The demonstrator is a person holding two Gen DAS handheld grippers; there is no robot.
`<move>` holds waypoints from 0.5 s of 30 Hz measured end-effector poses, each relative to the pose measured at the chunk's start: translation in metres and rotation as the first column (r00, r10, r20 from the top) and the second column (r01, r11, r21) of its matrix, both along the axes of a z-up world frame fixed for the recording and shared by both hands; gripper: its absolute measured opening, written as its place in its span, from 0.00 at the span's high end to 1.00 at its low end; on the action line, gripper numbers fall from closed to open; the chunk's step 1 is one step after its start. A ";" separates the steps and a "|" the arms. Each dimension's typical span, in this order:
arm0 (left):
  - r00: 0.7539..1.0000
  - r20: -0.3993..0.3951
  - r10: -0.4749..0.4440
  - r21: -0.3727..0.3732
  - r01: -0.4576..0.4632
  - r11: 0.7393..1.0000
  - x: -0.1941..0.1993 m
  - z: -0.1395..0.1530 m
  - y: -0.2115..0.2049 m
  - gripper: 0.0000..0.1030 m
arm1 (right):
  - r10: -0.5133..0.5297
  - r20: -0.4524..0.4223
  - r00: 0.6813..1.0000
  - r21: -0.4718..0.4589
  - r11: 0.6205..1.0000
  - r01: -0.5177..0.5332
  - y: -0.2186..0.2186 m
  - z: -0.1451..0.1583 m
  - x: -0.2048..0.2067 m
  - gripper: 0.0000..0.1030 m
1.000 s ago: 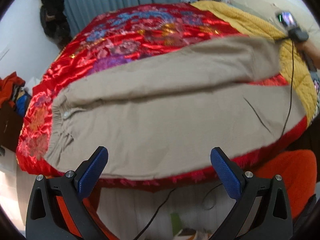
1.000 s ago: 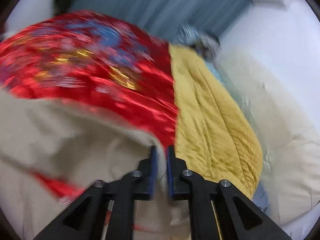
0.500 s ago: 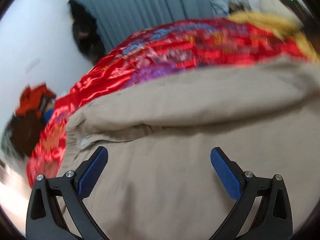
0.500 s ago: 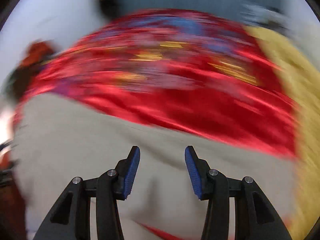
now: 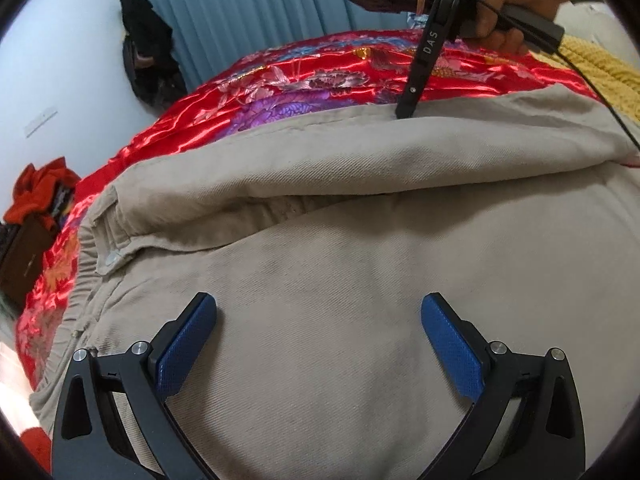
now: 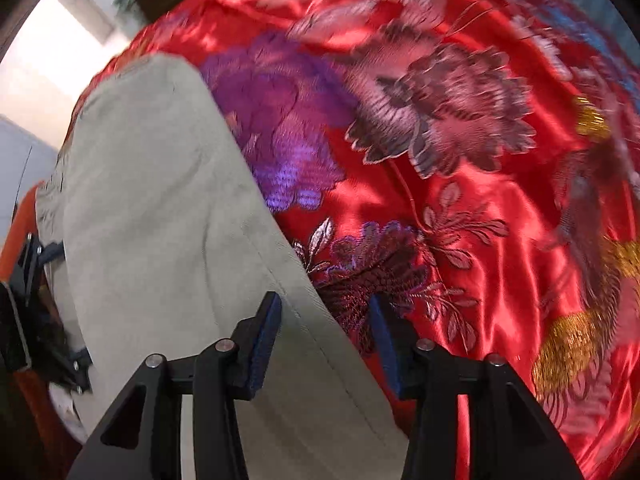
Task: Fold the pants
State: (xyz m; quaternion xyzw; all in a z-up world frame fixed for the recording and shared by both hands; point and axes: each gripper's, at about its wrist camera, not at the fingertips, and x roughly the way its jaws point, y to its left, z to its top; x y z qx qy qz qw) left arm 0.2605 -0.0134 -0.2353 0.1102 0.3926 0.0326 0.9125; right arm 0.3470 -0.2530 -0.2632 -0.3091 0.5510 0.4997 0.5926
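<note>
Beige pants (image 5: pixel 340 240) lie across a red embroidered bedspread (image 5: pixel 320 72), one leg folded over the other, waistband to the left. My left gripper (image 5: pixel 318 304) hovers open just above the near leg, nothing between its blue pads. A person's hand (image 5: pixel 508 4) holds my right gripper (image 5: pixel 406 112), which points down at the pants' far edge. In the right wrist view the right gripper (image 6: pixel 324 302) straddles that edge of the pants (image 6: pixel 160 200). Its jaws are closing, with the fabric edge between them and the pads still apart.
A yellow knitted blanket (image 5: pixel 600 68) lies at the far right of the bed. Blue curtains (image 5: pixel 260 12) and dark hanging clothes (image 5: pixel 148 52) stand behind. Orange-red clothes (image 5: pixel 36 192) are piled at the left. A black cable (image 5: pixel 600 92) trails from the right gripper.
The right gripper let go of the leg end, swung left across the bed and tipped down onto the pants' far edge. The left gripper sank closer to the pants.
</note>
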 end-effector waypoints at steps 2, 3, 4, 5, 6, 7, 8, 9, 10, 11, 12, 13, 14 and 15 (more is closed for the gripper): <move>1.000 0.004 0.000 0.000 0.000 1.000 -0.001 -0.001 0.000 0.01 | 0.078 0.003 0.997 -0.056 0.995 -0.078 0.010 0.000 -0.009 0.97; 1.000 0.006 0.000 0.000 0.000 1.000 0.000 -0.001 0.000 0.01 | 0.110 0.012 0.994 -0.076 0.991 -0.109 0.013 0.001 -0.014 0.97; 1.000 0.007 0.000 0.000 0.000 1.000 -0.001 -0.001 0.000 0.01 | 0.152 0.033 0.988 -0.096 0.984 -0.149 0.017 0.006 -0.023 0.98; 1.000 0.007 0.001 -0.002 -0.001 1.000 0.000 -0.001 0.001 0.01 | 0.179 0.087 0.980 -0.118 0.979 -0.168 0.023 0.010 -0.029 0.98; 1.000 0.007 0.001 -0.004 -0.001 1.000 0.000 0.000 0.001 0.01 | 0.193 0.137 0.972 -0.131 0.976 -0.175 0.027 0.015 -0.032 0.98; 1.000 0.004 0.001 -0.008 -0.001 1.000 0.000 0.000 0.001 0.01 | 0.208 0.242 0.948 -0.146 0.973 -0.177 0.035 0.025 -0.036 0.99; 1.000 -0.001 -0.002 -0.013 0.002 1.000 0.001 0.001 0.002 0.01 | 0.199 0.353 0.914 -0.154 0.976 -0.153 0.047 0.031 -0.037 0.99; 1.000 -0.007 -0.006 -0.015 0.006 1.000 0.001 0.001 0.002 0.01 | 0.177 0.464 0.868 -0.164 0.980 -0.112 0.055 0.037 -0.034 0.99; 1.000 -0.010 -0.011 -0.015 0.011 1.000 0.002 0.002 0.002 0.01 | 0.138 0.624 0.769 -0.161 0.986 -0.046 0.069 0.042 -0.029 0.99; 1.000 -0.013 -0.011 -0.016 0.011 1.000 0.003 0.004 0.002 0.01 | 0.078 0.707 0.703 -0.120 0.993 0.012 0.076 0.048 -0.026 0.97; 1.000 -0.025 -0.011 -0.020 0.011 1.000 0.003 0.005 0.003 0.01 | 0.014 0.721 0.692 -0.073 0.996 0.056 0.080 0.053 -0.019 0.90; 0.999 -0.041 -0.012 -0.026 0.011 1.000 0.003 0.007 0.004 0.01 | -0.073 0.693 0.717 -0.023 0.992 0.123 0.087 0.053 -0.010 0.66; 0.998 -0.062 -0.012 -0.029 0.010 1.000 0.003 0.010 0.006 0.01 | -0.117 0.673 0.730 0.003 0.988 0.156 0.088 0.053 -0.003 0.50; 0.996 -0.089 -0.014 -0.034 0.011 0.999 0.002 0.016 0.008 0.01 | -0.192 0.622 0.760 0.067 0.979 0.192 0.083 0.057 0.001 0.49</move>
